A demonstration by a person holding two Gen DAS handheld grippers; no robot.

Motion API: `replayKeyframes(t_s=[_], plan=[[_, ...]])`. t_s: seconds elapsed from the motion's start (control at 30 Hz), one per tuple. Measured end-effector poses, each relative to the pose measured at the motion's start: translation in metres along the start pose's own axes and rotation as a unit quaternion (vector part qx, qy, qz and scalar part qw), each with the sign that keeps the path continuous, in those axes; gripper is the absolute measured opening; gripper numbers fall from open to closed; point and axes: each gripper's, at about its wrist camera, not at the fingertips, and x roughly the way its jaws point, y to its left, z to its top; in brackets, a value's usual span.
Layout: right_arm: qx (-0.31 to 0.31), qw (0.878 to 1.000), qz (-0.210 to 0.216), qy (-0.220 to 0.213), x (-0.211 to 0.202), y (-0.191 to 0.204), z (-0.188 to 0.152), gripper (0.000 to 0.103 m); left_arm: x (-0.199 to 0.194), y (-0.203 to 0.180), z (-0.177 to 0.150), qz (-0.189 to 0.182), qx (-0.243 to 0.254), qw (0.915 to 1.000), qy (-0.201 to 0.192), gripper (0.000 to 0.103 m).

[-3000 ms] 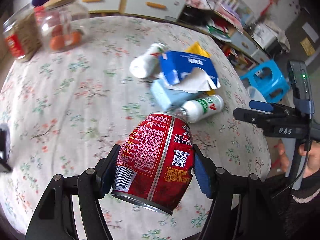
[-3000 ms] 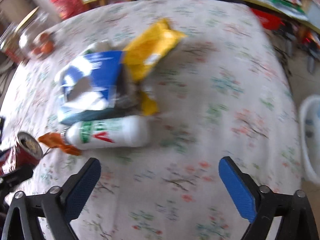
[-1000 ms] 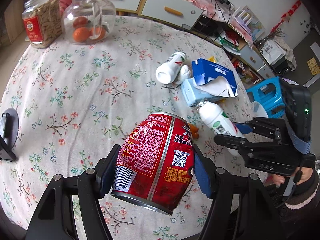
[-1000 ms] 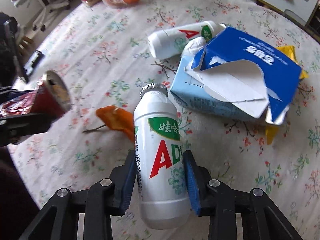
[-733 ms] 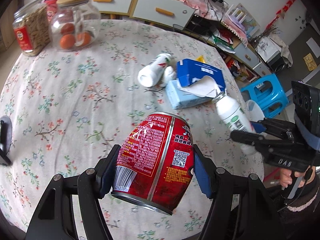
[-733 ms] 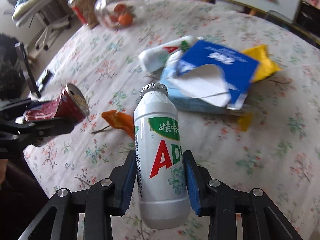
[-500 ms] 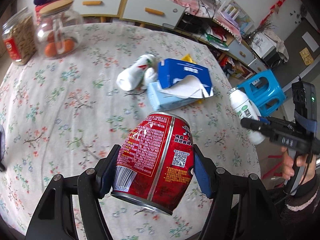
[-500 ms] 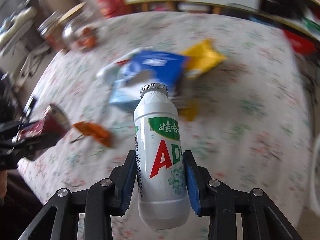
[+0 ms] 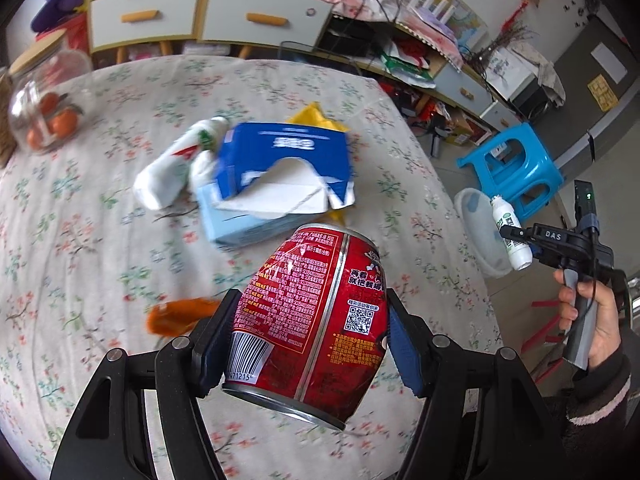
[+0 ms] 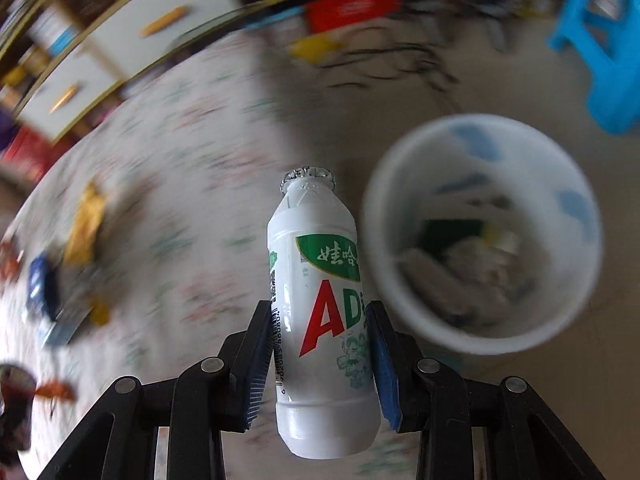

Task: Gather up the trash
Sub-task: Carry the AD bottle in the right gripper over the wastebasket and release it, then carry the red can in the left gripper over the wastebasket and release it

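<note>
1. I've got the white bottle clamped in my right gripper, off the surface's edge, just beside the white bin on the floor.
2. Next, I reckon: centre over the bin, spread the fingers.
3. My left gripper grips the red can above the surface.
4. Count left lying: one bottle, one blue box, one yellow wrapper, one orange scrap.

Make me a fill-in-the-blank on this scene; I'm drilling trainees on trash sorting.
1. The left tongs grip a red ____.
2. The right tongs grip a white ____.
3. The bin stands on the floor beside a blue ____.
4. On the table, a second bottle lies beside a torn blue ____.

Missing: can; bottle; stool; box
</note>
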Motion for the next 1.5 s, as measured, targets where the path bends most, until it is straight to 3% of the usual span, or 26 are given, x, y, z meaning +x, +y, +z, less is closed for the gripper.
replayKeyframes(t_s=[0.17,0.33,0.43,0.47,0.6,0.93,1.37,1.5], plan=[[0.049,0.999,-0.024,0.0,0.002,-0.048,0.007,0.041,0.019,-0.03,0.009,0.008,0.028,0.9995,0.013,0.071],[0.082,0.996,-0.018,-0.014,0.0,-0.079,0.012,0.044,0.039,-0.066,0.022,0.006,0.052,0.9983,0.026,0.071],[0.102,0.995,-0.021,-0.004,-0.002,-0.091,0.011,0.059,0.055,-0.099,0.032,-0.008,0.073,0.9968,0.031,0.071],[0.106,0.994,-0.019,-0.002,-0.005,-0.095,0.01,0.06,0.061,-0.112,0.036,-0.012,0.082,0.996,0.031,0.071],[0.102,0.994,-0.024,-0.005,-0.017,-0.105,0.006,0.064,0.087,-0.155,0.047,-0.032,0.11,0.9927,0.038,0.071],[0.069,0.993,-0.088,-0.032,-0.053,-0.141,-0.015,0.071,0.152,-0.243,0.054,-0.066,0.163,0.9824,0.064,0.071],[0.085,0.99,-0.103,-0.037,-0.062,-0.172,-0.02,0.072,0.186,-0.29,0.065,-0.091,0.196,0.9743,0.063,0.072],[0.085,0.991,-0.1,-0.039,-0.064,-0.171,-0.019,0.074,0.175,-0.295,0.065,-0.058,0.213,0.9748,0.035,0.087]])
